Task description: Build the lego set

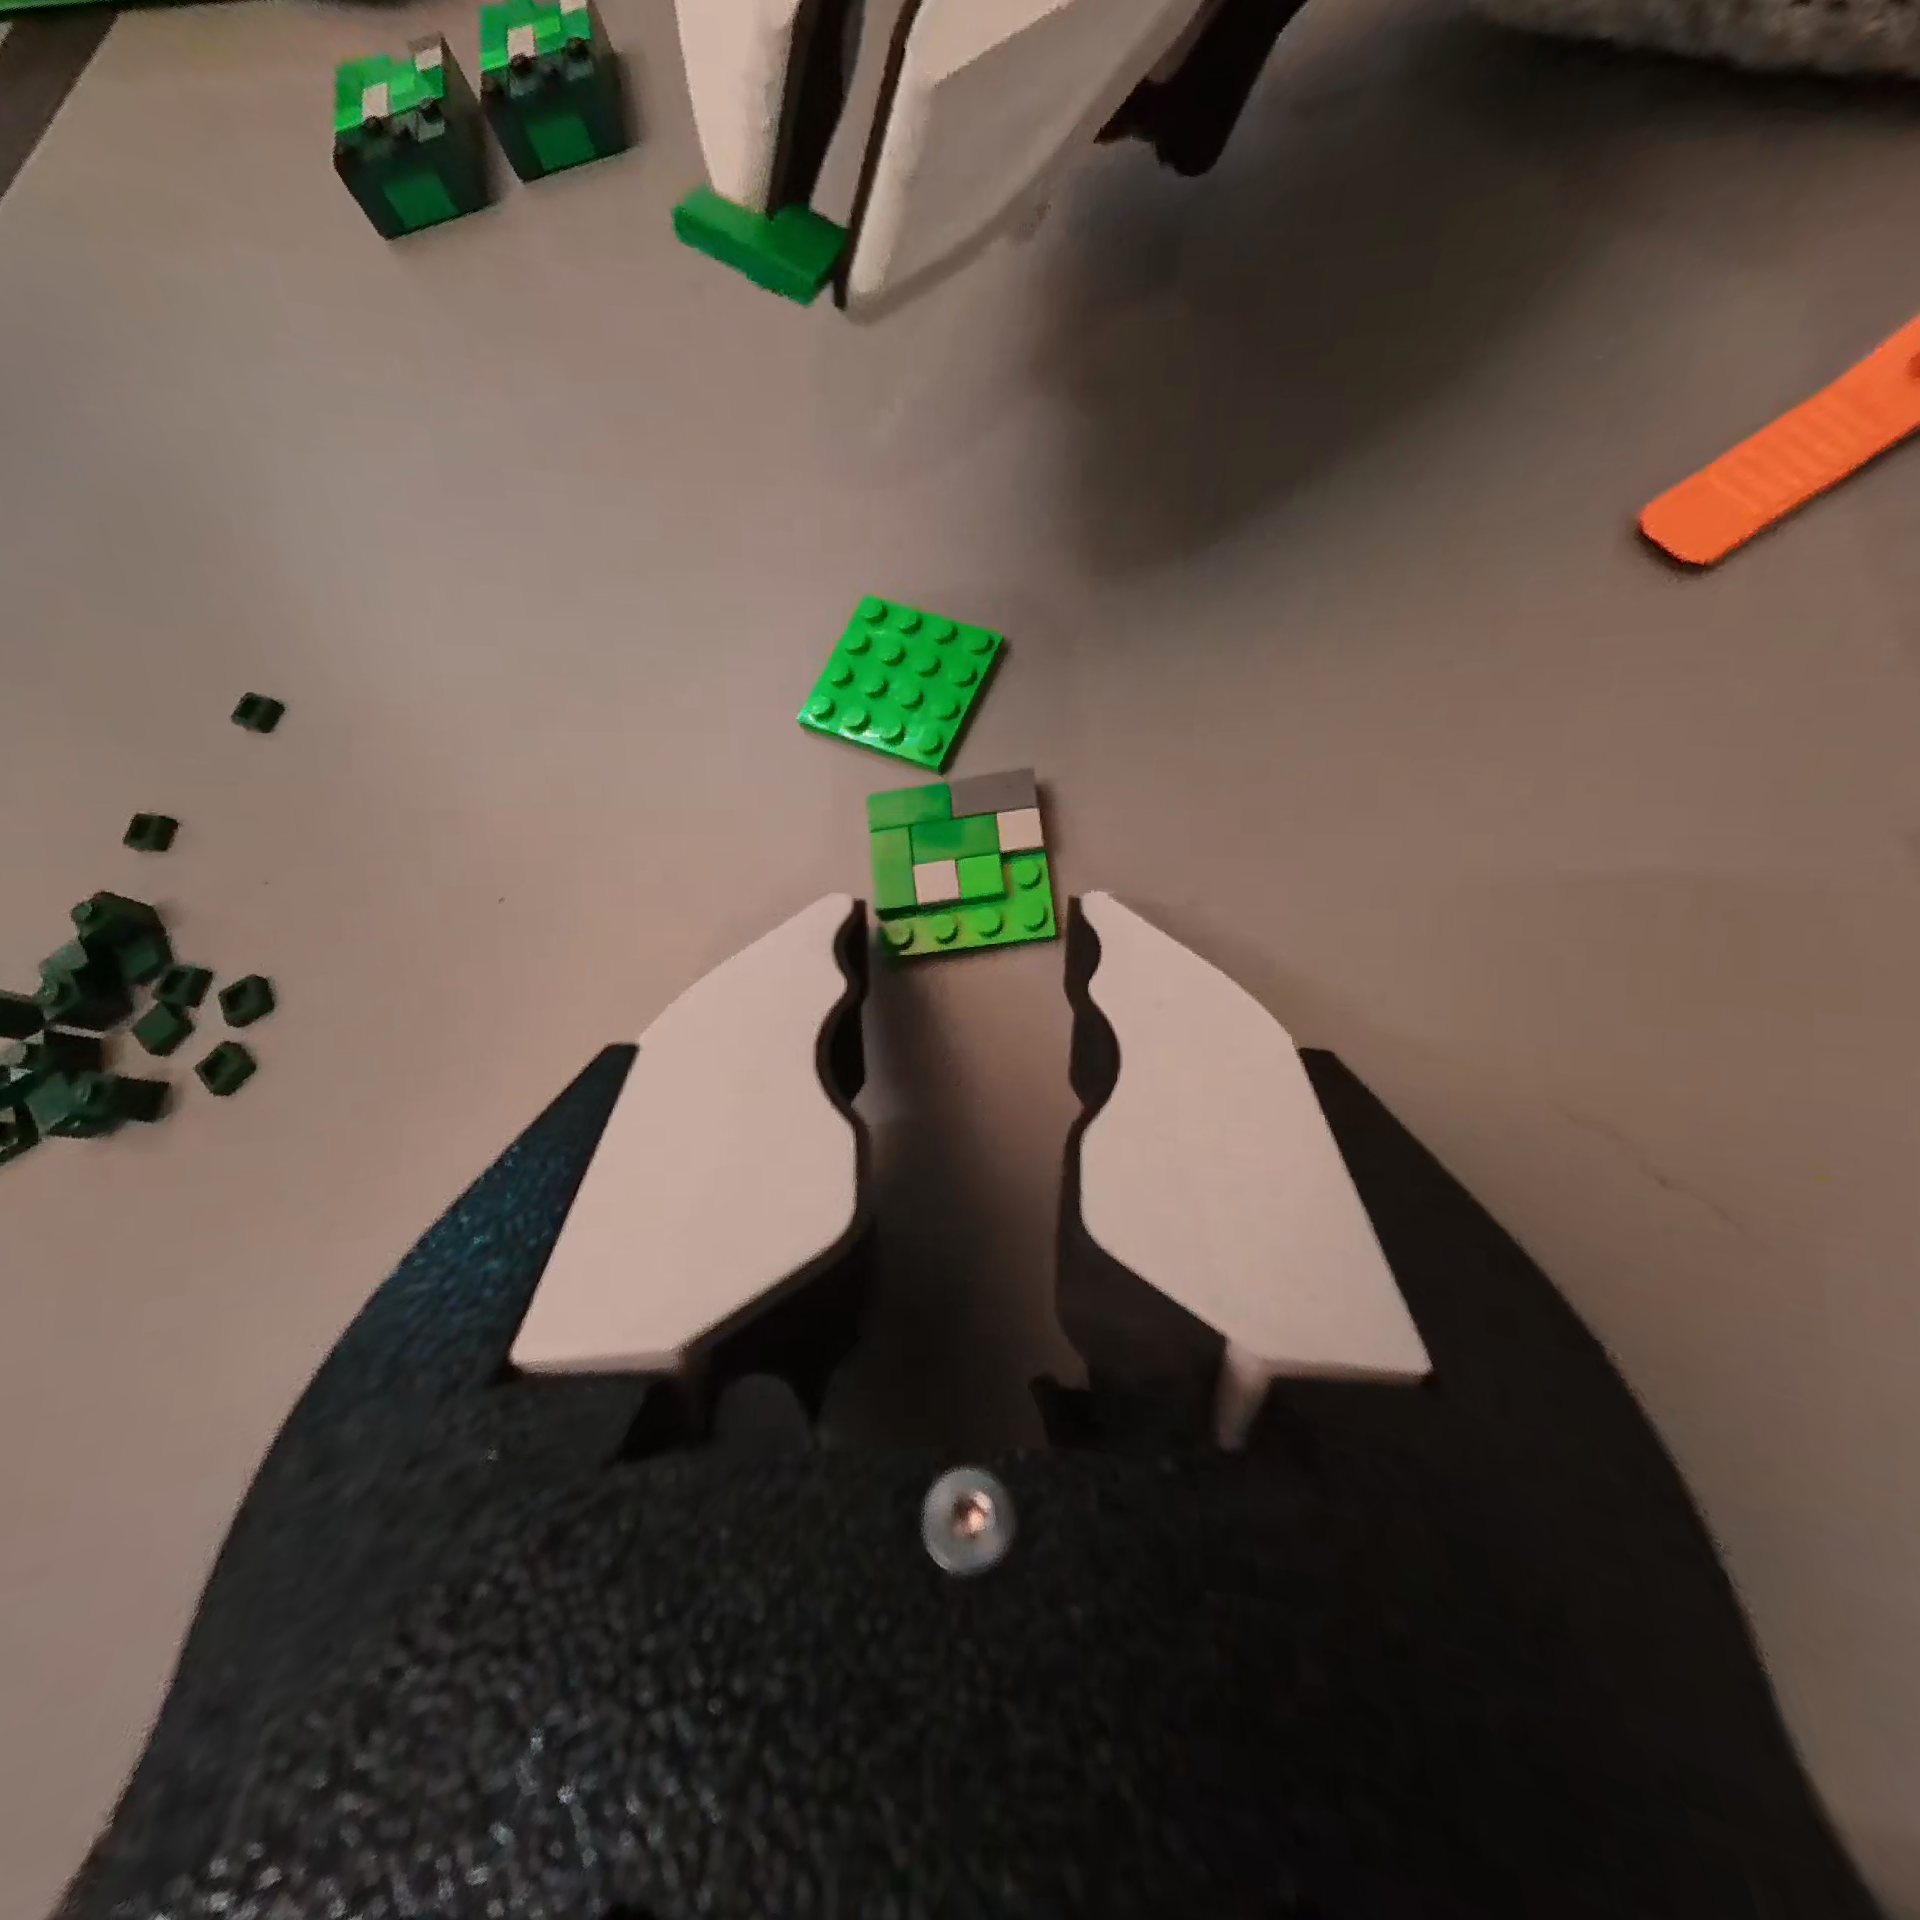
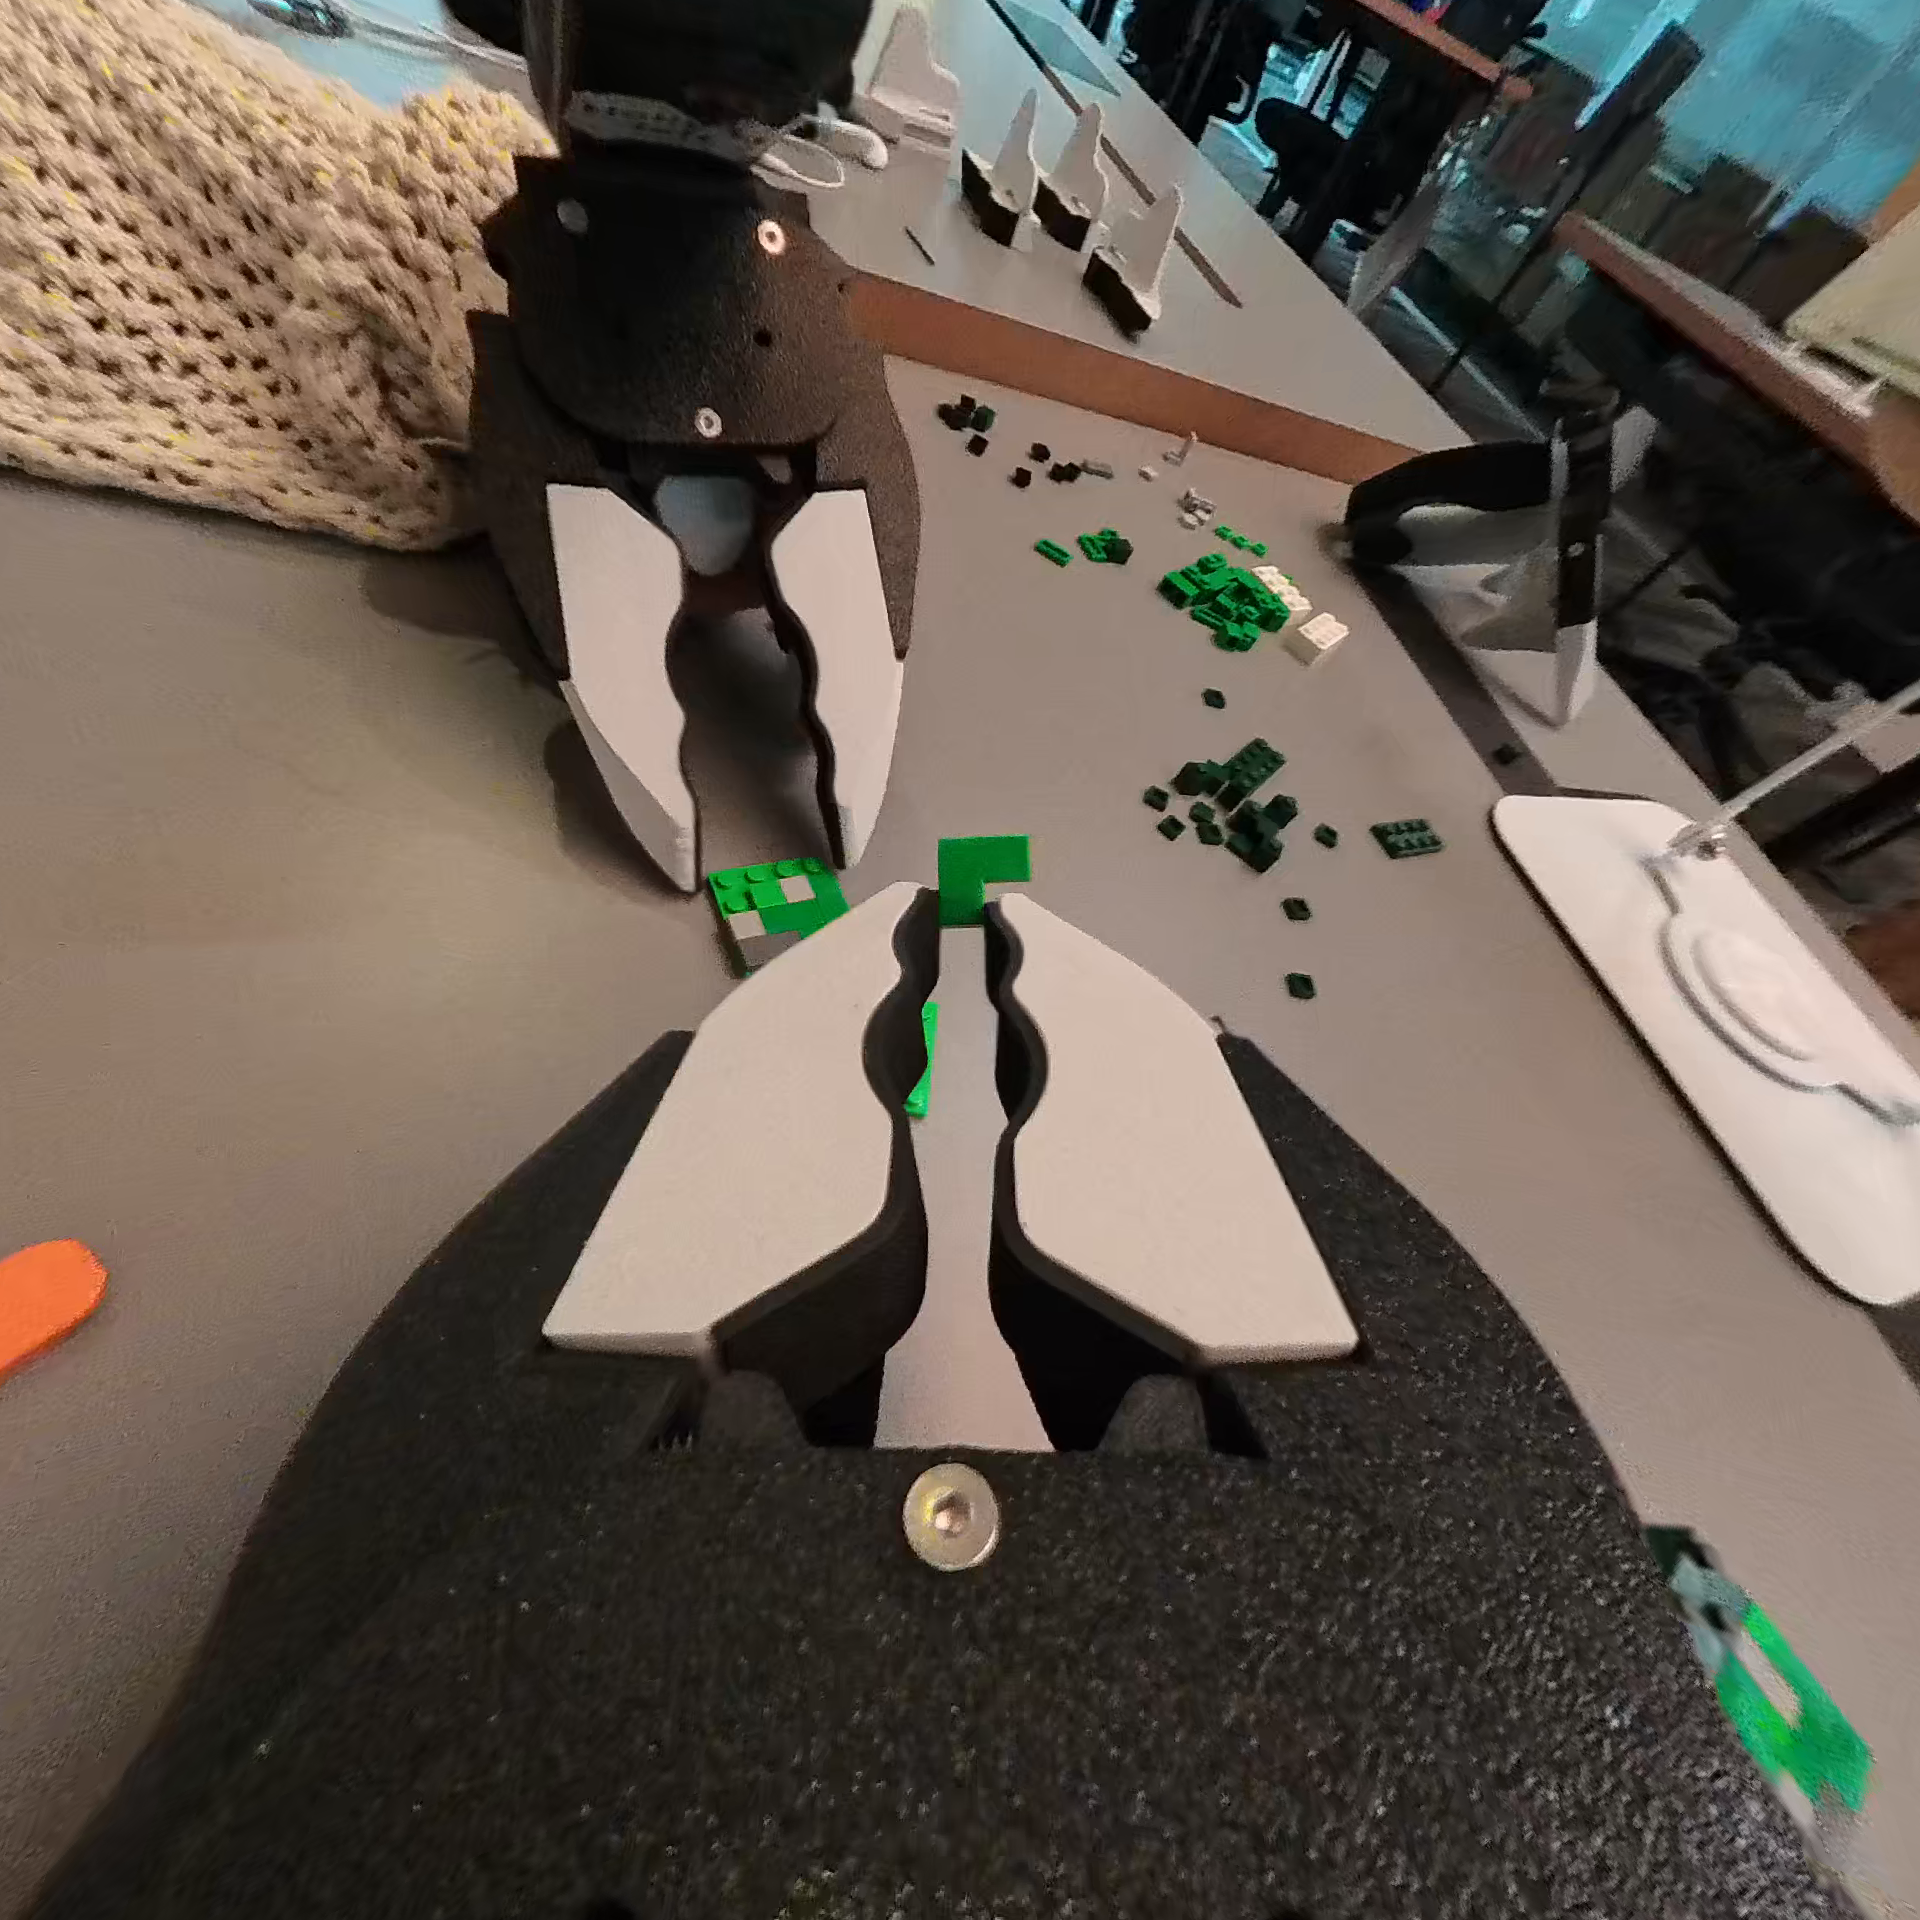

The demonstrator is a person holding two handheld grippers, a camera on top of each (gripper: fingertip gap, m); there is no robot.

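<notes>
Fingers of the left gripper (image 1: 966, 914) stand apart, straddling the near edge of the half-tiled green plate (image 1: 961, 868) on the tabletop (image 1: 520, 520), probably to steady it. Opposite, the right gripper (image 2: 961, 904) pinches an L-shaped green tile (image 2: 977, 873) in narrowed fingers, held upright just beside the plate, likely ready to press on. A bare studded plate (image 1: 904, 681) lies just beyond.

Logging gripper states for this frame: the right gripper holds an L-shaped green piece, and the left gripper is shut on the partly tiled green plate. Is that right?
Not quite. The right gripper does hold the L-shaped green piece, but the left gripper is open, not shut: the left wrist view shows its fingertips spread at either side of the partly tiled green plate, which lies on the table.
</notes>
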